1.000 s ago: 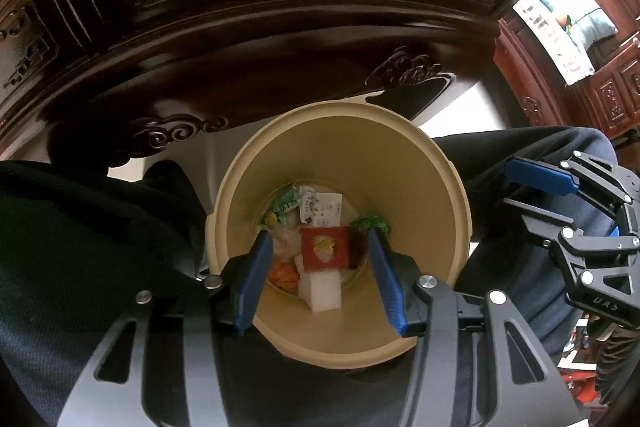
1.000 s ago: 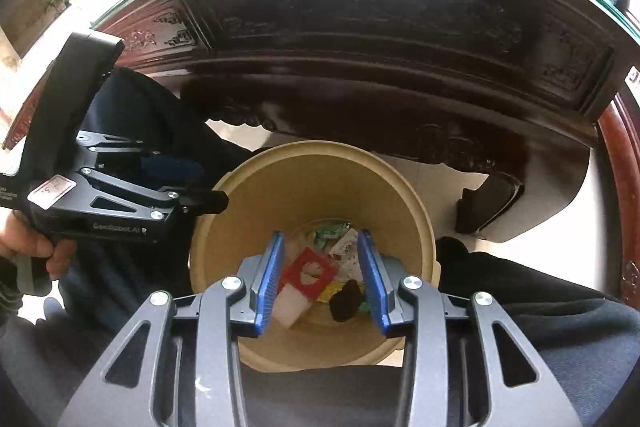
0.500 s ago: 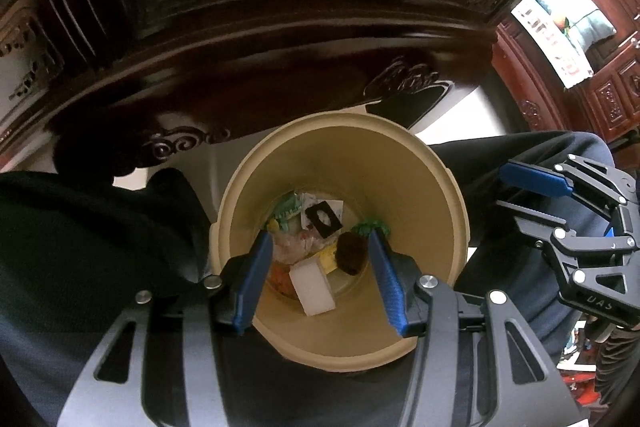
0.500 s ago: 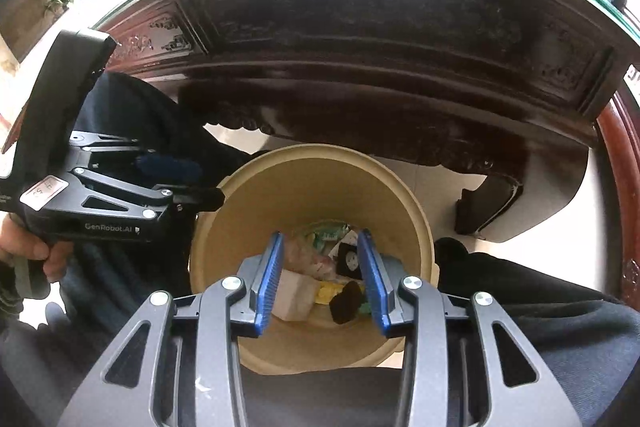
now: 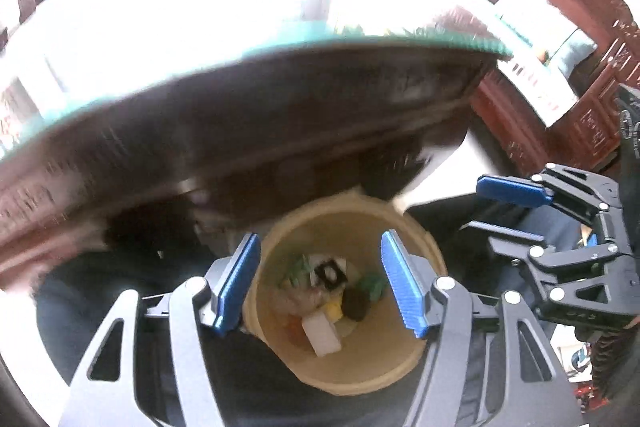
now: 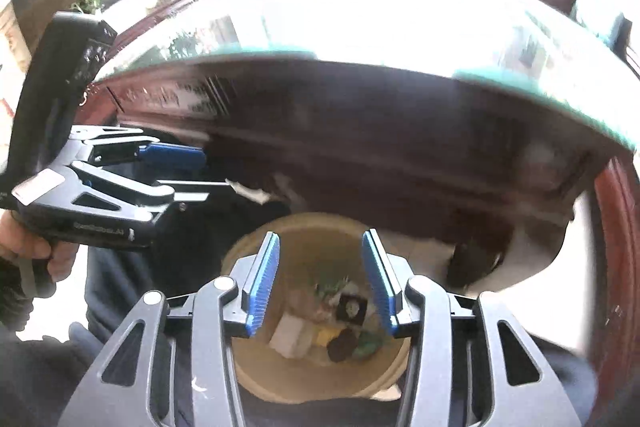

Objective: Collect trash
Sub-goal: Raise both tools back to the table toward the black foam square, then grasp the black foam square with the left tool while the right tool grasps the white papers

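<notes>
A tan trash bin (image 5: 384,359) stands below both grippers; it also shows in the right wrist view (image 6: 280,379). Inside lie several scraps: a white block (image 5: 321,338), a black-framed card (image 5: 329,273), a dark brown lump (image 5: 356,303) and green wrappers (image 5: 372,286). My left gripper (image 5: 320,283) is open and empty above the bin. My right gripper (image 6: 320,281) is open and empty above it too. In the right wrist view the white block (image 6: 289,335) and the card (image 6: 352,309) lie at the bin's bottom.
A dark carved wooden table with a glass top (image 5: 200,47) rises just behind the bin; its edge (image 6: 360,99) curves overhead. The person's dark trousers (image 5: 100,287) flank the bin. Red wooden furniture (image 5: 560,87) stands at the right.
Both grippers have lifted up and away from the bin, so the glass table top has come into view. The red card in the bin has flipped or settled among the scraps.
</notes>
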Demonstrator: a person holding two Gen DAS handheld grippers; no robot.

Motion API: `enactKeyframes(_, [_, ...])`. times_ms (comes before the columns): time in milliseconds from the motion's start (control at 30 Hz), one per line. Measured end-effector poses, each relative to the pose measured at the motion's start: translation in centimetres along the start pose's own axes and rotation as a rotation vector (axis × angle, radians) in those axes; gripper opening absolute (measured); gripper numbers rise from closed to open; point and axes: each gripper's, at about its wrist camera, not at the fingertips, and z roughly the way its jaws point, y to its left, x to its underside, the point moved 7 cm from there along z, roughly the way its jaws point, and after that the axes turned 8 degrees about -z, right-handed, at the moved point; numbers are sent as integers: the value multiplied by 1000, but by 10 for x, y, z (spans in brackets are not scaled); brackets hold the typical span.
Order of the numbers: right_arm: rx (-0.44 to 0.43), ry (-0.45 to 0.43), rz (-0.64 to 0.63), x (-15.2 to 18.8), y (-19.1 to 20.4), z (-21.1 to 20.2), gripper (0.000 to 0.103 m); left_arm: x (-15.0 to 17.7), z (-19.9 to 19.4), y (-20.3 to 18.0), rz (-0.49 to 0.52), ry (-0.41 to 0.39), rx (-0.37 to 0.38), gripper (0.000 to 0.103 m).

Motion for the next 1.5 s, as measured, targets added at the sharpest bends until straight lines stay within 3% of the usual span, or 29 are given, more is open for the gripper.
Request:
enactKeyframes(100, [16,-54,-22,-26,-4,-14,51,-27,-23,1,15,-74,-18,71])
enactKeyframes(167, [37,-94,-23,-43,-9,-23,63,-47,-38,4,12,-124,-37,82])
enactKeyframes(233, [50,-143,-24,-61,-13,-31,68,-69,-57,6,0,-193,-50,89])
enactKeyframes(333, [78,-199,-30,-84,-21,-40,83,-98,-74,12,-16,-269,-70,93])
enactKeyframes(467, [140,-302,-29,-122,-39,-51,95,-132,-80,26,-46,-321,-101,94])
enactKeyframes(733, [158,-387,18,-199,-88,-28,95,-215,-40,63,-118,-326,-152,94])
enactKeyframes(1000, [114,-341,58,-227,-111,21,95,-282,1,117,-232,-332,-217,94])
enactKeyframes(1200, [104,-311,45,-240,-117,49,95,-305,30,146,-274,-302,-238,94])
enactKeyframes(1500, [98,-293,76,-248,-135,68,95,-321,73,169,-294,-207,-222,72])
